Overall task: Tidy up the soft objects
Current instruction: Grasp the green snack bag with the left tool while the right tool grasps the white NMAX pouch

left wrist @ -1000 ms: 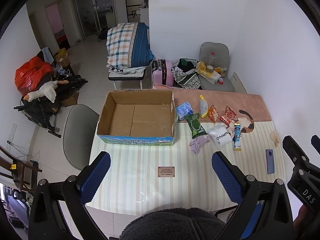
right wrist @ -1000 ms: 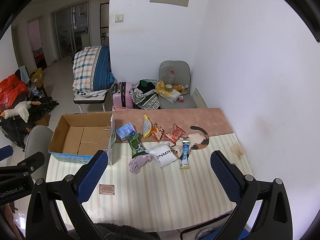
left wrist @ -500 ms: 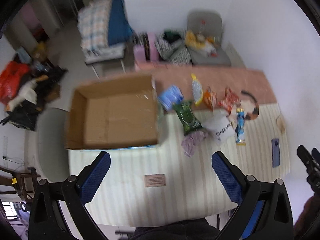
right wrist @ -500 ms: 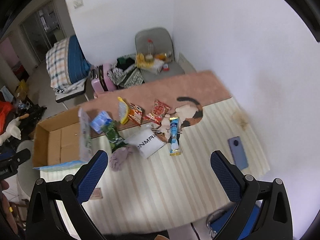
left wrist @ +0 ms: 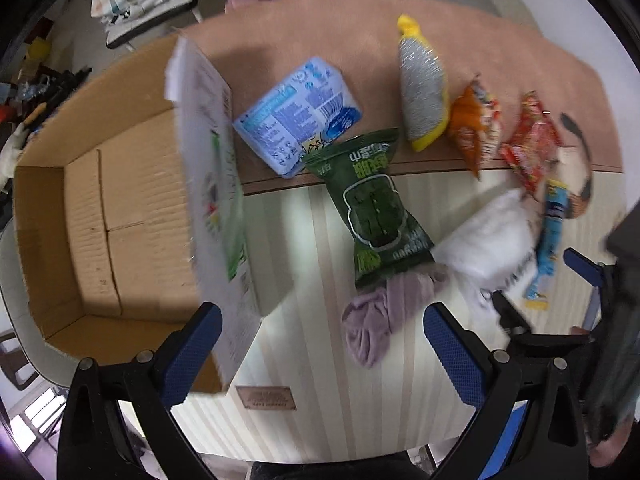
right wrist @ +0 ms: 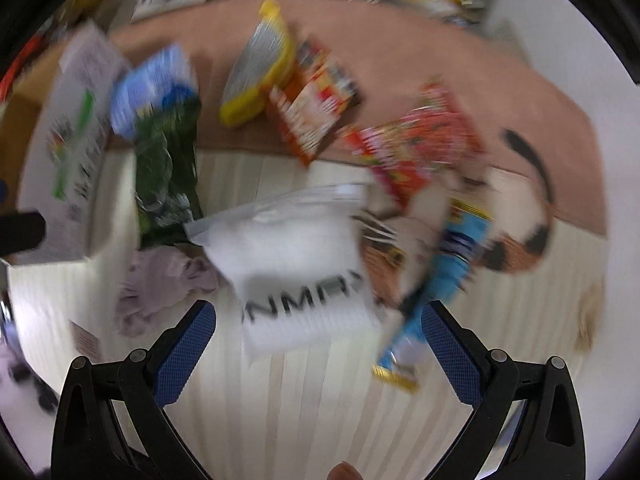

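Note:
A lilac cloth (left wrist: 380,316) lies crumpled on the striped table, just ahead of my open, empty left gripper (left wrist: 320,344). A green snack bag (left wrist: 372,200) lies beyond it, and a white lettered pouch (left wrist: 488,248) to its right. In the blurred right wrist view my open, empty right gripper (right wrist: 316,340) hovers over the white pouch (right wrist: 296,264), with the lilac cloth (right wrist: 160,284) to its left. The open cardboard box (left wrist: 120,208) stands at the left, empty.
A blue tissue pack (left wrist: 296,116), a yellow-grey pouch (left wrist: 424,88), orange (left wrist: 476,124) and red (left wrist: 532,144) snack bags and a blue tube pack (left wrist: 552,232) lie behind. The right gripper's body (left wrist: 580,320) shows at the left view's right edge.
Both grippers have dropped down and forward towards the table, so the items look much larger. Both views are motion-blurred. Both stay open.

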